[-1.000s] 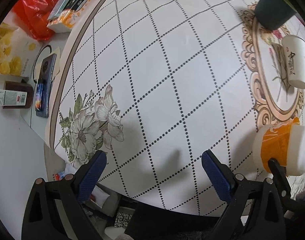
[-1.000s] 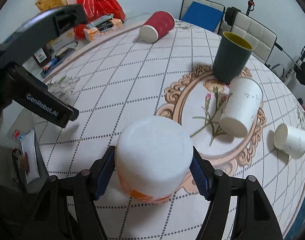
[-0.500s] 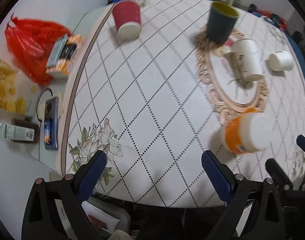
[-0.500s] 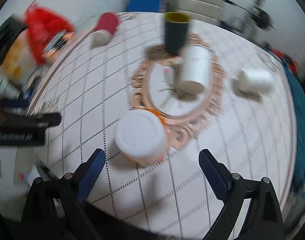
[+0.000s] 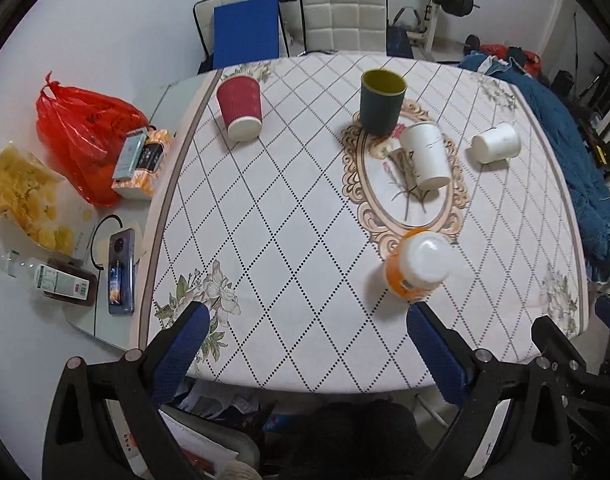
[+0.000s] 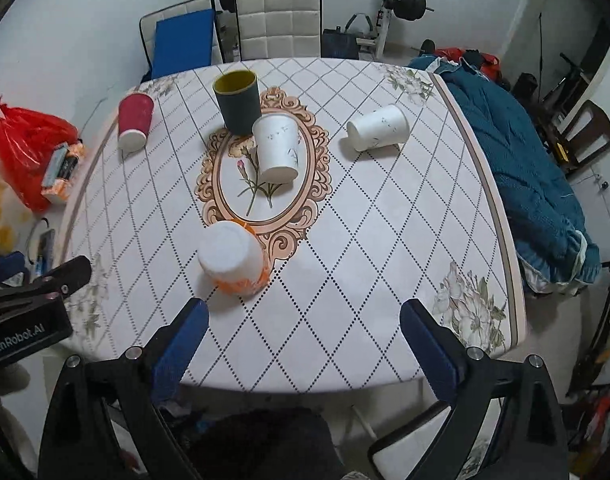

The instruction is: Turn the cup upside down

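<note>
The right tongs (image 6: 303,332) hang above the near edge of the surface (image 6: 345,248), jaws wide and opening, nothing between them. The left tongs (image 5: 305,340) are likewise spread and opening, empty. Just ahead of the right tongs, toward their left finger, the orange cup (image 6: 233,258) stands upside down with its white base up; from the left tongs it sits just beyond the right finger (image 5: 433,344). Farther out a white cup (image 6: 276,148) stands inverted on the oval print, touching a dark green cup (image 6: 238,100) that stands mouth up. Left of these is an inverted red cup (image 6: 134,125); to the right another white cup (image 6: 377,126) lies on its side.
</note>
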Action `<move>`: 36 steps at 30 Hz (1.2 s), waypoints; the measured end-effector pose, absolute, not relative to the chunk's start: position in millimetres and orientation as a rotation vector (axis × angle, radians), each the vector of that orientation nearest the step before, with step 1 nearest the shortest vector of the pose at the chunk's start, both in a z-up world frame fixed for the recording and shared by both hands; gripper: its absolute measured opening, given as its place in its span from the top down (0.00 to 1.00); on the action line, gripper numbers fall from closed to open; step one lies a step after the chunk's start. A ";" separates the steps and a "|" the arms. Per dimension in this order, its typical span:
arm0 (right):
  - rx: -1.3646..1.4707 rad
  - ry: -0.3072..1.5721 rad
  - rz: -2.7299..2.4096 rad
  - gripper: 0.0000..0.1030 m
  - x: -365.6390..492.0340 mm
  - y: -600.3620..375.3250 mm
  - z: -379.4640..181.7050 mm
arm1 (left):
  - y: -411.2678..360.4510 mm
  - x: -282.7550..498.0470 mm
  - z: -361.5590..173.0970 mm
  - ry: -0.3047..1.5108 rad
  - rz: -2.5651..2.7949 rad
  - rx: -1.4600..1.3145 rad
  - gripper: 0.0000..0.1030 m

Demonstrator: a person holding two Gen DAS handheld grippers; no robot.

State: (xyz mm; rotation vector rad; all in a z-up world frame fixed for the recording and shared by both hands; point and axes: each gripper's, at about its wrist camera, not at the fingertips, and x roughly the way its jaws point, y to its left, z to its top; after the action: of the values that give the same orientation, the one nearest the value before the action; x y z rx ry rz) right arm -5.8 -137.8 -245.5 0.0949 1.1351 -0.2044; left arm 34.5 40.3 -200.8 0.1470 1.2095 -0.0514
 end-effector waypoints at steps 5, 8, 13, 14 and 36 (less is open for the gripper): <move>0.086 1.105 -0.184 0.04 -27.5 -137.7 -210.9 | 37.8 10.7 -163.9 1.169 -0.069 0.125 0.02; 0.081 1.081 -0.184 0.04 -41.5 -138.3 -186.1 | 37.2 -2.4 -139.7 1.137 -0.073 0.118 0.02; 0.067 1.026 -0.164 0.04 -67.1 -137.3 -138.9 | 34.3 -24.5 -99.6 1.094 -0.097 0.107 0.02; 0.062 1.016 -0.164 0.04 -72.3 -137.1 -129.0 | 33.6 -29.9 -89.8 1.085 -0.100 0.104 0.02; 0.067 0.933 -0.161 0.04 -129.7 -143.6 -18.5 | 34.0 -68.8 -19.9 1.056 -0.101 0.068 0.02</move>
State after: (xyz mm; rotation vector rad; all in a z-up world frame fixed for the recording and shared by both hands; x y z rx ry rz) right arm -129.7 -143.6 -18.5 0.0668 0.9325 -0.1606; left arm -68.8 34.0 -19.9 0.0677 1.0560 -0.1006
